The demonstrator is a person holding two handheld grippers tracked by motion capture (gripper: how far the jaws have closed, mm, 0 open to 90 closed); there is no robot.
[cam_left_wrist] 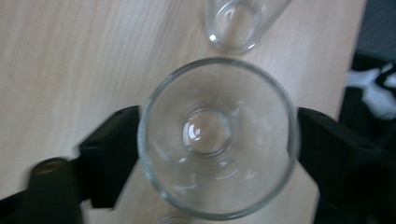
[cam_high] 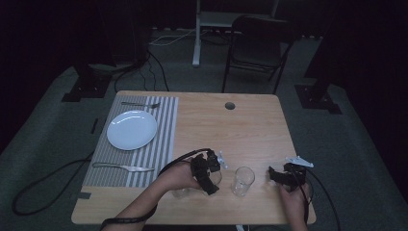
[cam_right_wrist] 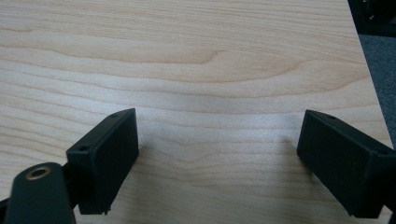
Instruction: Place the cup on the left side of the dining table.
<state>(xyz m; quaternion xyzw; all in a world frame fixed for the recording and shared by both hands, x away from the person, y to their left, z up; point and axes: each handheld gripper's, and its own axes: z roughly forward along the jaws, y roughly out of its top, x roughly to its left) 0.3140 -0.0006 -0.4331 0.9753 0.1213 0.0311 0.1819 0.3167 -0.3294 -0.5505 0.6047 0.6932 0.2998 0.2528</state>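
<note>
1. Left gripper point(cam_left_wrist: 217, 140): jaws straddle a clear glass point(cam_left_wrist: 218, 137) at the rim, touching or just beside it; firm grip? Cannot tell.
2. The glass stands on the tabletop point(cam_high: 250, 130) near the front edge, a second glass point(cam_high: 242, 181) just beside it.
3. Likely light, rigid, slick, fragile: clamp the wall gently, below the rim.
4. Right gripper point(cam_right_wrist: 217, 161): jaws spread wide, empty, over bare wood.

bare tabletop point(cam_high: 240, 130) lies open ahead – a second glass point(cam_high: 242, 181) stands between the two claws.
</note>
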